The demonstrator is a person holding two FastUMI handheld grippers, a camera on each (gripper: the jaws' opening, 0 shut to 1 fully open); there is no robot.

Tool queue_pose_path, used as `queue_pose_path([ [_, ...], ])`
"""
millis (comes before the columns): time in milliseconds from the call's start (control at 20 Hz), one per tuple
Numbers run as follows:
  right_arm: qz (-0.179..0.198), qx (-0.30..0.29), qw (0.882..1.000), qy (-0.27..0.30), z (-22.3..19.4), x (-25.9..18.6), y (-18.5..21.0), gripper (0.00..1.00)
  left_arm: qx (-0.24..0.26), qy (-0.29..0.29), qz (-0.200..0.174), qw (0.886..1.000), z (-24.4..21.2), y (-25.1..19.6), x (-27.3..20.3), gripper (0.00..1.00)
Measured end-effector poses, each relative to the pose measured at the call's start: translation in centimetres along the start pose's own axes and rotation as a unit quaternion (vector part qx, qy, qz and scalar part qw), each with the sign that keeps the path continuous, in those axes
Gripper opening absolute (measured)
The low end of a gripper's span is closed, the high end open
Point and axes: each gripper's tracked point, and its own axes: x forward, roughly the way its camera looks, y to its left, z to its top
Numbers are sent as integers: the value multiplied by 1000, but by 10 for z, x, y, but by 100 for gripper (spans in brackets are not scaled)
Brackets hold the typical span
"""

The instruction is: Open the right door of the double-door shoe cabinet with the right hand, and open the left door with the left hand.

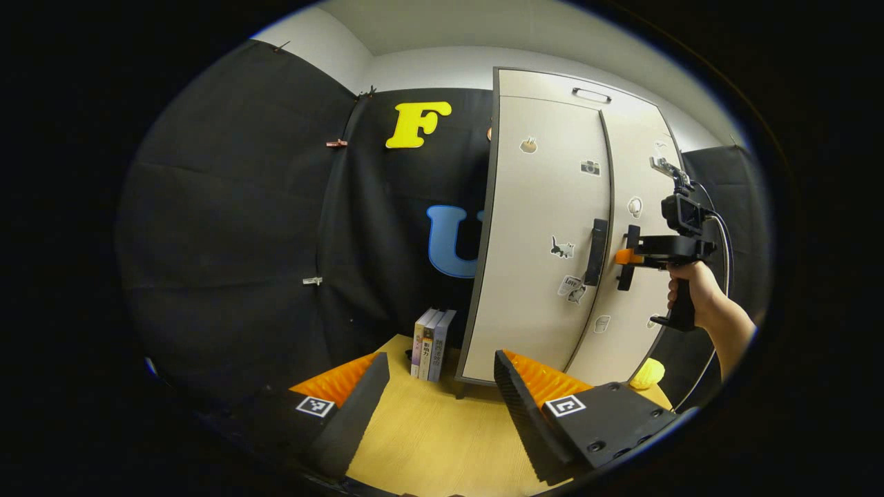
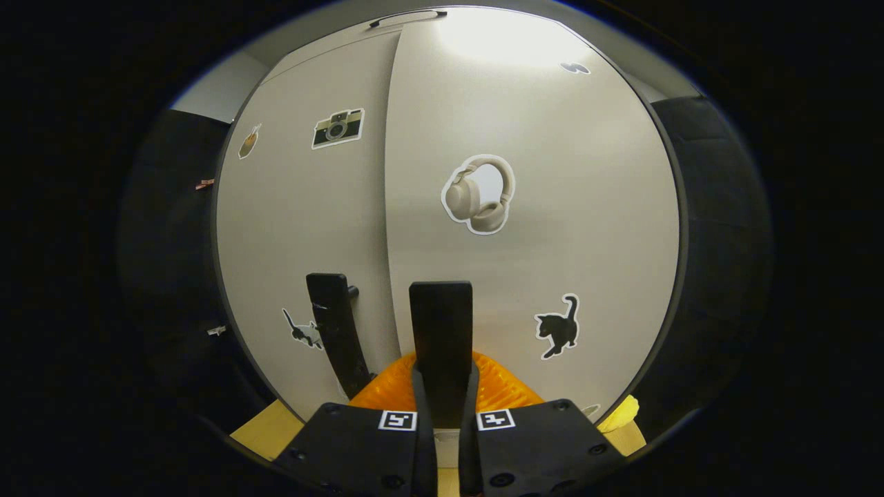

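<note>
Both doors of the shoe cabinet (image 1: pixel 552 228) sit flush and closed on the wooden table (image 1: pixel 428 428), with bare tabletop in front of it and 3 books (image 1: pixel 431 344) standing just beside its left edge. In the left gripper view the left gripper (image 1: pixel 442 386) hangs back from the cabinet, its jaws spread wide and holding nothing. In the right gripper view the right gripper (image 2: pixel 442 376) is clenched on the right door's handle (image 2: pixel 440 324), while the left door's handle (image 2: pixel 335 328) stands free just beside it.
</note>
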Motion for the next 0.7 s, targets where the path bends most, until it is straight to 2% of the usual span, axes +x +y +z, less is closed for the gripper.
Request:
queue_pose_path([
  [250, 1, 2, 1000, -6, 2, -17, -6, 16, 6, 0, -20, 1000, 0, 0, -9, 95],
  [700, -6, 9, 1000, -27, 4, -44, -22, 16, 37, 2, -79, 996, 3, -22, 9, 95],
])
